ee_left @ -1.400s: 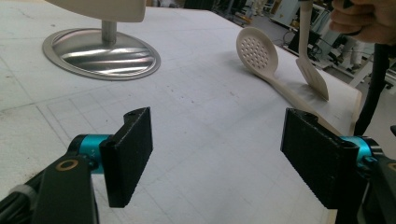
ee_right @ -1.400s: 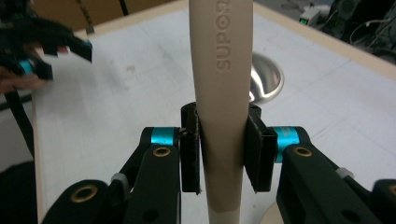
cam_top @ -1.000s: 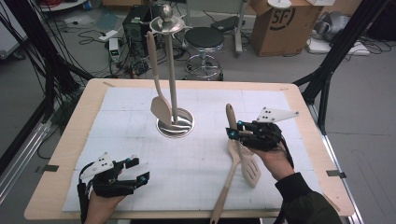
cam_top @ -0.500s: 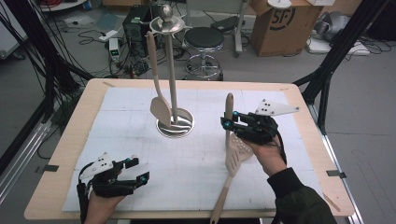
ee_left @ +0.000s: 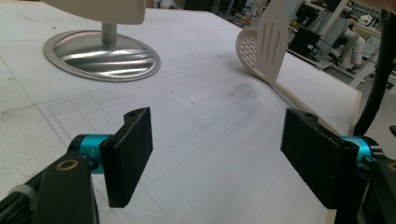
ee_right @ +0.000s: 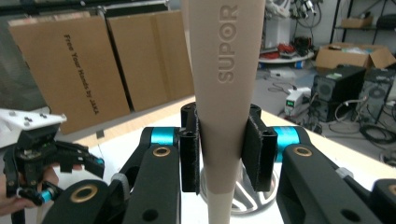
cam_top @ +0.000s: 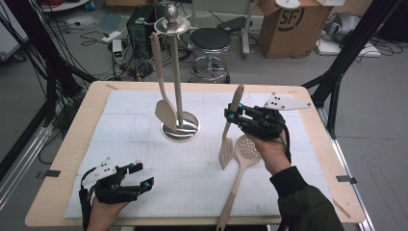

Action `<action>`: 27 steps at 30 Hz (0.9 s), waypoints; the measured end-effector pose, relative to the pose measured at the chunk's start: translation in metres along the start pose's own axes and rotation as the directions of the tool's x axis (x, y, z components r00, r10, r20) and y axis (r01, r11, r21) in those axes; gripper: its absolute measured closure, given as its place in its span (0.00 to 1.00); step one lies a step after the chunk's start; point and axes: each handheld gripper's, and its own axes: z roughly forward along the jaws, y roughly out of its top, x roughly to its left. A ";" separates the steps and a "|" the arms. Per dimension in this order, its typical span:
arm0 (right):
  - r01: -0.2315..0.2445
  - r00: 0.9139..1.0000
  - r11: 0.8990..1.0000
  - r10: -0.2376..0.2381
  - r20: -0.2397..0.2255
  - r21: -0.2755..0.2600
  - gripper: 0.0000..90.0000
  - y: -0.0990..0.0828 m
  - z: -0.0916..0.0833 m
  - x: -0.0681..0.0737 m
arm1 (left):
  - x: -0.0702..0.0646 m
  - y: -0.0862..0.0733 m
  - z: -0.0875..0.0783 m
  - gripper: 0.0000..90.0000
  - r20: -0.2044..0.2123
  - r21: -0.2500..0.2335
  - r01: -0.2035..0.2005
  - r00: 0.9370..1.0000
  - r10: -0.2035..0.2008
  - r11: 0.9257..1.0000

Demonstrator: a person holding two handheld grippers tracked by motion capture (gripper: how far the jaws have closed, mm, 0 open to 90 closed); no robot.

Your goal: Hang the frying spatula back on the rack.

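Spatula hangs in right gripper, above mat.

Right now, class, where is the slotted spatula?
In the high view, the slotted spatula hangs right of centre, held by its handle in the right gripper, beside the perforated spoon lying on the table.

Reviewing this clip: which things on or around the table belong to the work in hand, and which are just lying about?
In the job:
- slotted spatula, clamped upright in the right tool
- utensil stand, a solid spatula hanging on it
- skimmer, flat on the mat, likely next

Lying about:
- left tool, open, resting on the table
- stool, cardboard box, cables behind the table
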 end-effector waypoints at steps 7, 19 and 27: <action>0.015 1.000 0.999 -0.015 -0.002 -0.029 0.79 0.007 0.011 0.001 | 0.000 0.000 -0.003 0.29 -0.008 -0.005 0.002 1.000 -0.002 1.000; 0.012 1.000 0.992 -0.014 -0.012 -0.127 0.79 0.021 0.030 0.004 | -0.001 -0.001 -0.004 0.29 -0.009 -0.006 0.000 1.000 0.000 1.000; 0.029 0.998 0.977 -0.038 -0.040 -0.213 0.79 0.038 0.044 0.016 | -0.001 0.000 -0.005 0.29 -0.009 -0.008 -0.007 1.000 0.007 1.000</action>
